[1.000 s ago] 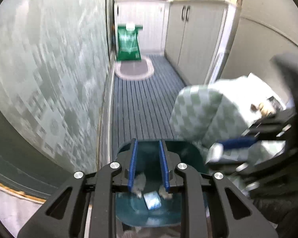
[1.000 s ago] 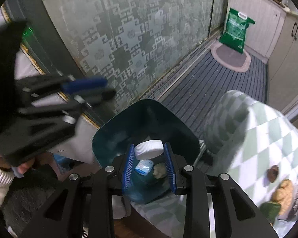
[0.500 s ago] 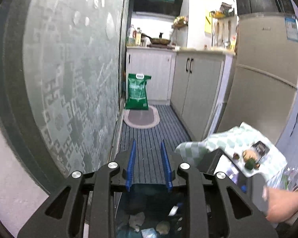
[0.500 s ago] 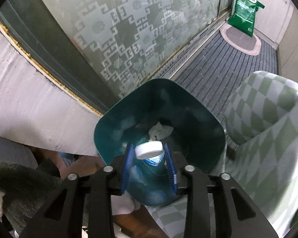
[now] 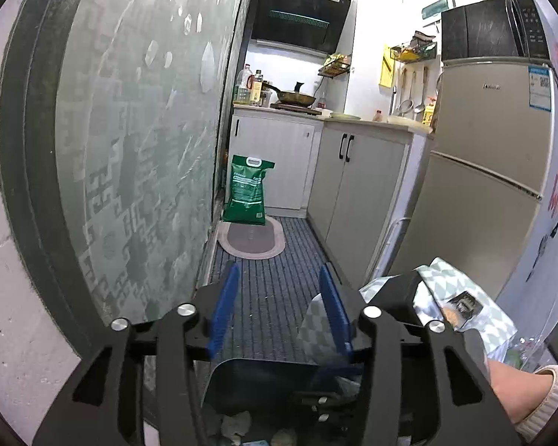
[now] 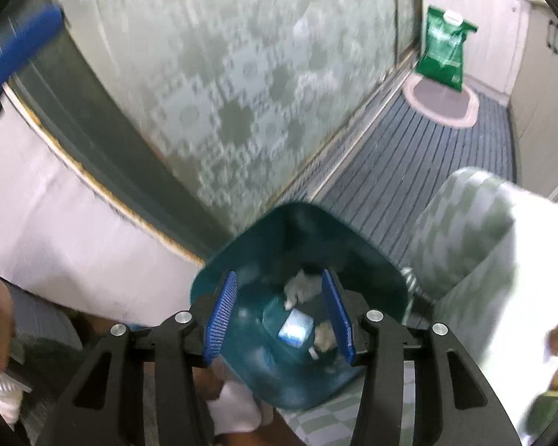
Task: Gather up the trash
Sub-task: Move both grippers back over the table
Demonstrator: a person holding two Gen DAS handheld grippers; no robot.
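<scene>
Frosted patterned glass door (image 5: 130, 171) fills the left of the left wrist view; narrow kitchen beyond, ribbed grey floor mat (image 5: 275, 308) running toward pale cabinets (image 5: 357, 186). Fridge (image 5: 494, 171) at right. Green sack (image 5: 247, 190) stands upright against the far cabinet, just behind an oval rug (image 5: 251, 239).

Surface under a green-checked cloth (image 6: 476, 230), just right of the bin. Teal bin (image 6: 301, 297) sits low between door and cloth, mouth up.

Left claw (image 5: 277, 306): jaws opening, nothing between them, pointing down the corridor above the bin's near rim.

Right claw (image 6: 277, 316): jaws opening, angled down over the bin's mouth, empty; pads touch nothing.

Trash lies in the bin's bottom: crumpled white paper (image 6: 301, 286), small blue-white packet (image 6: 295, 327), a pale scrap beside it. View blurred.
</scene>
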